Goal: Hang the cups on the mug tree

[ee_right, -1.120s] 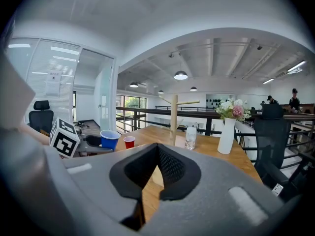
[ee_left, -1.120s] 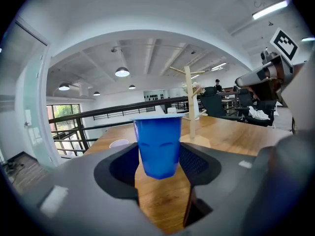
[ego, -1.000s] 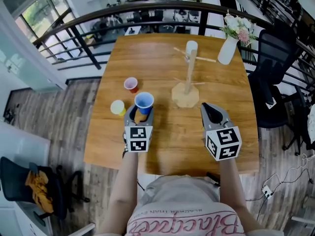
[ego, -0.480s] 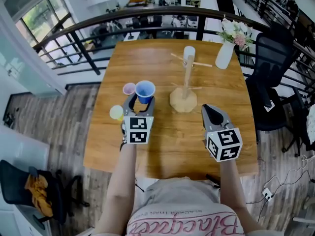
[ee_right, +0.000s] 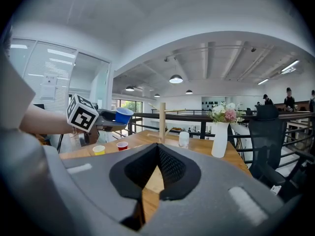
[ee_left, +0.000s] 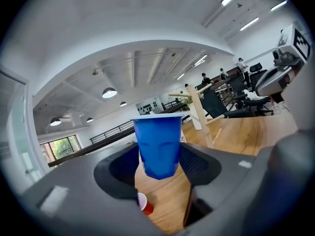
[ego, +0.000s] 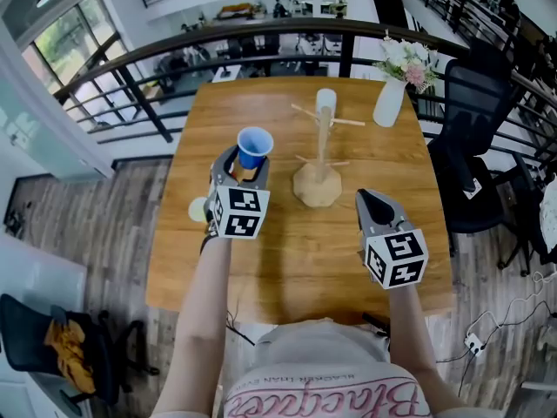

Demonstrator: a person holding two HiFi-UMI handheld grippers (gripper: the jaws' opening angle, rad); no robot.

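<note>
Blue plastic cup (ee_left: 158,149) is clamped low in the left gripper (ego: 240,165), held above the table (ego: 305,251) left of the mug tree (ego: 320,151). The right gripper (ego: 376,205) is closed, empty. Thin walls (dented at the grip) might buckle or slip if nudged against a peg.

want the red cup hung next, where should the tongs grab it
Pinch the red cup across its side wall under the rim, coming in level from the mug tree side: it stands upright, mouth up, with the yellow cup on its other side.
</note>
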